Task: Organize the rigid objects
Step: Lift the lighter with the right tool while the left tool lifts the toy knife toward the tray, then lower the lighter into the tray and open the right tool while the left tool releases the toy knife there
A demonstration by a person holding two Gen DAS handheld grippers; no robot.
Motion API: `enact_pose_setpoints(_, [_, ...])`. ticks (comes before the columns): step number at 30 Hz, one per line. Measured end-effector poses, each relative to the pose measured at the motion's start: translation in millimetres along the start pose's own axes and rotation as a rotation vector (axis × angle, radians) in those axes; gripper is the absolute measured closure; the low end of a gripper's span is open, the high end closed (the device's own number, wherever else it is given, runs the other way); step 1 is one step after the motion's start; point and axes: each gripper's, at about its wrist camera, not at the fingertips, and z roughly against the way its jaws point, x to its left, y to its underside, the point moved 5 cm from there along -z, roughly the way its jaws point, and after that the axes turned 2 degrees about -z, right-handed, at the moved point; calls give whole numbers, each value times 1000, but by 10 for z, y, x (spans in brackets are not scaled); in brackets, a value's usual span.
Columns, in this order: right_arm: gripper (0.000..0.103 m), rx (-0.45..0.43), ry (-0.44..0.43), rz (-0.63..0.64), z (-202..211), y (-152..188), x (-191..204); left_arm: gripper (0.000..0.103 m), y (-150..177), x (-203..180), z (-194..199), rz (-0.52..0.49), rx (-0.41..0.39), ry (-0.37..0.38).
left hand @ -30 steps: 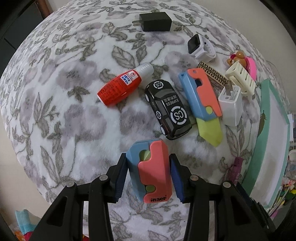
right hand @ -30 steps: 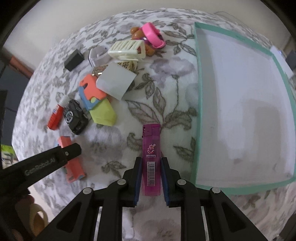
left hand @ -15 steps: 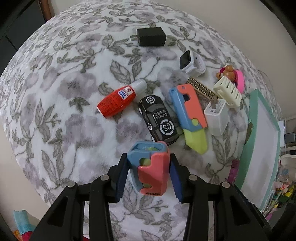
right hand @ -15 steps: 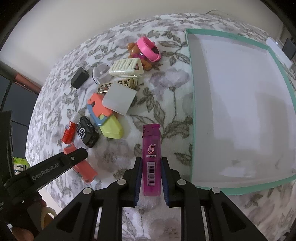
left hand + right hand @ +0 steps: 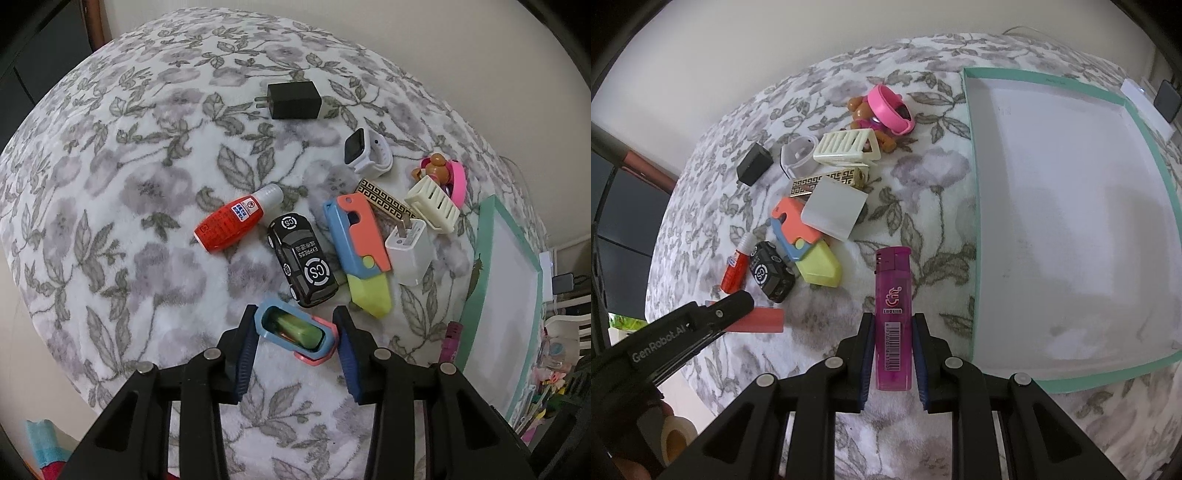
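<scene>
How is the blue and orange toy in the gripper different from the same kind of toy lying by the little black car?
The held toy knife sits between the left hand-held gripper's closing jaws; the other toy knife lies flat on the blanket. The held one's green blade is tucked inside; the other's sticks out. Both have blue and orange shells.

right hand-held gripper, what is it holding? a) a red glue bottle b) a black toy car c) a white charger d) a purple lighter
d: the right hand-held gripper has its pads pressed on both sides of the purple lighter, while the other three things lie apart from it in the pile on the flowered cloth.
</scene>
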Motion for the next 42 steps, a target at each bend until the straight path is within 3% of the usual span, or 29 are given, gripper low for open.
enact_pose_setpoints(8, [82,-10,0,5,16,-19,3,61,-17,-4,83,1,-7,25])
enact_pose_setpoints(22, [82,-129,-35,13,415,-186,44,61,-111,-248,450,-49,-118,85])
enact_pose_setpoints(26, [82,-173,-1,-25,552,-296,-139,61,-169,-553,569,-107,-148,90])
enact_pose_setpoints(32, [82,-251,31,-121,811,-549,-551,61,-157,-1165,556,-198,-128,140])
enact_pose_setpoints(39, [82,-360,200,-185,1150,-779,-1109,61,-106,-1838,364,-293,-89,195])
enact_pose_setpoints(42, [82,-369,204,-233,1161,-808,-1327,61,-78,-2064,252,-326,-63,196])
